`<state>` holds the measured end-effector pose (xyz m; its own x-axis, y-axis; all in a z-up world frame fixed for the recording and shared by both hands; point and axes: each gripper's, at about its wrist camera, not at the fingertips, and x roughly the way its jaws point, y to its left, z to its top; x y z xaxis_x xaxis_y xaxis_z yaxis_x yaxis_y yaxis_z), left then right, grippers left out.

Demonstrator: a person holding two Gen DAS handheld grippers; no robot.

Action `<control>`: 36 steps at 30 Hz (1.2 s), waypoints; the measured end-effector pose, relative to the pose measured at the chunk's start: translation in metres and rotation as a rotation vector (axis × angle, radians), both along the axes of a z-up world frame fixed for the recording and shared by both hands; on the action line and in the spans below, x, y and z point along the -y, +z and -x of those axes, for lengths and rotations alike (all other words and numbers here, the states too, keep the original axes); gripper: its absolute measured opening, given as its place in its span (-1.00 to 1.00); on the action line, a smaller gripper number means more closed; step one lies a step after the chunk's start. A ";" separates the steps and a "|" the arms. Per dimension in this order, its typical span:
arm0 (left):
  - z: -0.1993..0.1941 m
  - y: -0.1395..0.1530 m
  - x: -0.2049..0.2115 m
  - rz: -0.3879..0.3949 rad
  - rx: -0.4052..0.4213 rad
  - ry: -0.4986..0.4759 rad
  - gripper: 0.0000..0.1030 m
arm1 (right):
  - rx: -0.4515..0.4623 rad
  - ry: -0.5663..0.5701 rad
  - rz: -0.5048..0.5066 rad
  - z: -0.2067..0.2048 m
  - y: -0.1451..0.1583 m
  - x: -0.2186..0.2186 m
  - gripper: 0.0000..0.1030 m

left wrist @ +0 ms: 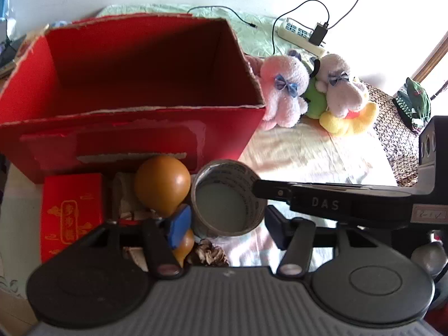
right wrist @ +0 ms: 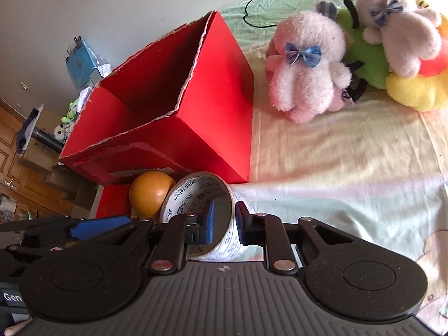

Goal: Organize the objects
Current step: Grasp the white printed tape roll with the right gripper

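Note:
A roll of printed packing tape [left wrist: 229, 198] [right wrist: 196, 193] lies on the bed sheet in front of a big open red box [left wrist: 134, 128] [right wrist: 212, 128]. My right gripper [right wrist: 225, 224] straddles the roll's wall, one finger inside and one outside, the jaws narrow on it. It reaches in from the right in the left wrist view, where the right gripper [left wrist: 261, 189] meets the rim. My left gripper [left wrist: 227, 226] is open, the roll just ahead between its fingers. Its left pad [left wrist: 179, 224] sits by the waist of a brown gourd [left wrist: 162, 184] [right wrist: 151, 193].
A small red packet [left wrist: 71, 210] lies left of the gourd, a dried pinecone-like piece [left wrist: 208, 254] below it. Plush toys [left wrist: 316, 92] [right wrist: 308, 67] are piled right of the box. A power strip [left wrist: 299, 35] with cables lies behind them. Bare sheet [right wrist: 350, 168] stretches to the right.

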<state>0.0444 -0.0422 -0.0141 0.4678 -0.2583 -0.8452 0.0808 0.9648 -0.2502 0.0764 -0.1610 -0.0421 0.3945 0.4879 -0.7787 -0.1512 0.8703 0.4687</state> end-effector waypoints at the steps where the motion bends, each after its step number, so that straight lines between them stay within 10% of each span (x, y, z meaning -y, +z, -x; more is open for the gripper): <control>1: -0.002 -0.002 -0.001 0.002 -0.007 0.000 0.12 | -0.002 -0.002 0.006 -0.002 -0.001 -0.001 -0.64; 26: -0.027 -0.036 0.006 0.000 -0.072 -0.162 -0.15 | 0.047 -0.079 0.059 0.017 0.004 0.018 -0.80; 30: -0.031 -0.046 0.018 -0.057 -0.085 -0.185 -0.68 | 0.063 -0.112 0.120 0.025 0.002 0.020 -0.79; 36: -0.022 -0.020 0.027 -0.064 -0.002 -0.256 -0.74 | 0.120 -0.168 0.093 0.039 0.027 0.033 -0.79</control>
<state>0.0669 -0.0692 -0.0337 0.3924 -0.3141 -0.8645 0.3241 0.9268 -0.1896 0.0373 -0.1940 -0.0155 0.5564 0.3360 -0.7600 -0.0505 0.9266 0.3727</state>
